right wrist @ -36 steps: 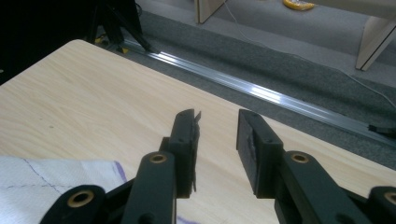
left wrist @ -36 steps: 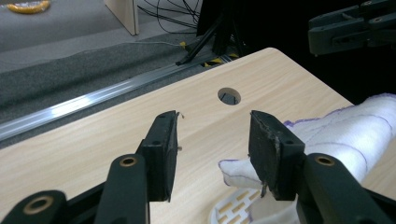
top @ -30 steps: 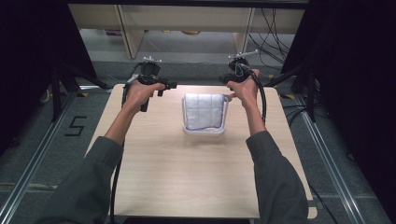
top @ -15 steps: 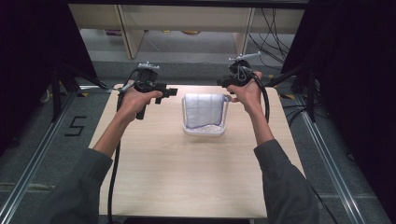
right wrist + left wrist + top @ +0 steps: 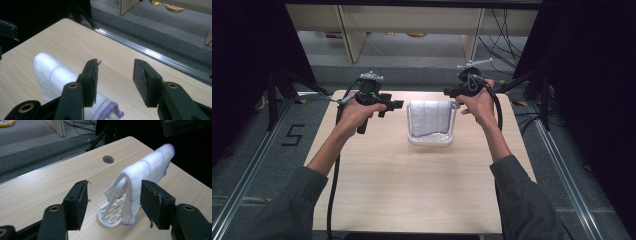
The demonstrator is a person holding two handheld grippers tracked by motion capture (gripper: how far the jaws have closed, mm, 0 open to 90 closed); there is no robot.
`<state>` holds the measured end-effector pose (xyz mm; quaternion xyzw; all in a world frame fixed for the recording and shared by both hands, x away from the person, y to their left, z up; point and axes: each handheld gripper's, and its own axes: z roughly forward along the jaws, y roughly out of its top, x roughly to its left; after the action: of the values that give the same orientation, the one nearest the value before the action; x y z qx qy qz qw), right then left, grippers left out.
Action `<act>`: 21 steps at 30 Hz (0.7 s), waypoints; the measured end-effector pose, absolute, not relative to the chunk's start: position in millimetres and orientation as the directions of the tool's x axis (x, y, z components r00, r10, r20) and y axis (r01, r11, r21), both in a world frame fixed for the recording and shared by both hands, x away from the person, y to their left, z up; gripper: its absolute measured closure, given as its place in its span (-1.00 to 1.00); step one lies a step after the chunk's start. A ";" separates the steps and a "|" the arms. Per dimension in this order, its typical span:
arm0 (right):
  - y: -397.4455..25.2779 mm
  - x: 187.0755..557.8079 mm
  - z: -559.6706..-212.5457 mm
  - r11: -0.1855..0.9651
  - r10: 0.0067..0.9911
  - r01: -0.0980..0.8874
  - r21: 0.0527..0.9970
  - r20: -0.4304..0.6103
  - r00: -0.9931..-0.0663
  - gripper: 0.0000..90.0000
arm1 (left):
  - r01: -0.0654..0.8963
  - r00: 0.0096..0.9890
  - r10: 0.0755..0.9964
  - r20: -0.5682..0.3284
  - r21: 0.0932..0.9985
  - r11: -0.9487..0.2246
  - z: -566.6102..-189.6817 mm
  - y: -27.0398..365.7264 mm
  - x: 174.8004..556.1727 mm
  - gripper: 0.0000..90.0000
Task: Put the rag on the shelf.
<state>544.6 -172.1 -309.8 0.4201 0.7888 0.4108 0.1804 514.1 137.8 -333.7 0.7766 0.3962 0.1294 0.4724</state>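
Note:
A white cloth with purple stitched edging [image 5: 430,117] hangs over a white plastic rack [image 5: 430,139] at the far middle of the table. My left gripper [image 5: 398,104] is held just left of the cloth, open, with nothing between its fingers. In the left gripper view the cloth [image 5: 145,173] drapes over the rack's hoop above its slotted base [image 5: 113,213], beyond the gripper [image 5: 113,205]. My right gripper [image 5: 451,92] hovers at the cloth's right end, open. In the right gripper view the gripper [image 5: 115,80] sits above the cloth's end [image 5: 60,80], apart from it.
The light wooden table [image 5: 412,195] has a round cable hole [image 5: 108,159] near its far edge. A metal rail [image 5: 155,56] runs along the table's far side. Wooden shelf legs [image 5: 349,35] and cables [image 5: 504,30] stand beyond. Dark stands flank both sides.
Both grippers have lifted slightly off the table and shifted a little inward toward the cloth. The cloth and rack have not moved.

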 end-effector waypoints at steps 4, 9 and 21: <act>-174.2 541.7 -314.7 0.306 0.807 0.497 0.812 0.056 -0.588 0.18 | 0.486 0.661 0.733 -0.163 0.837 -0.252 -335.9 139.7 509.1 -0.17; -178.6 533.6 -315.7 0.280 0.807 0.508 0.815 0.087 -0.585 -0.04 | 0.475 0.673 0.720 -0.169 0.845 -0.246 -337.1 140.9 499.3 -0.21; -184.8 508.3 -317.2 0.227 0.807 0.511 0.829 0.134 -0.575 -0.34 | 0.463 0.703 0.692 -0.165 0.845 -0.268 -338.3 138.5 471.9 -0.32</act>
<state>508.3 -184.8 -317.2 0.4304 0.7656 0.4488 0.1646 471.9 138.5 -338.3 0.7874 0.3667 0.1190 0.4810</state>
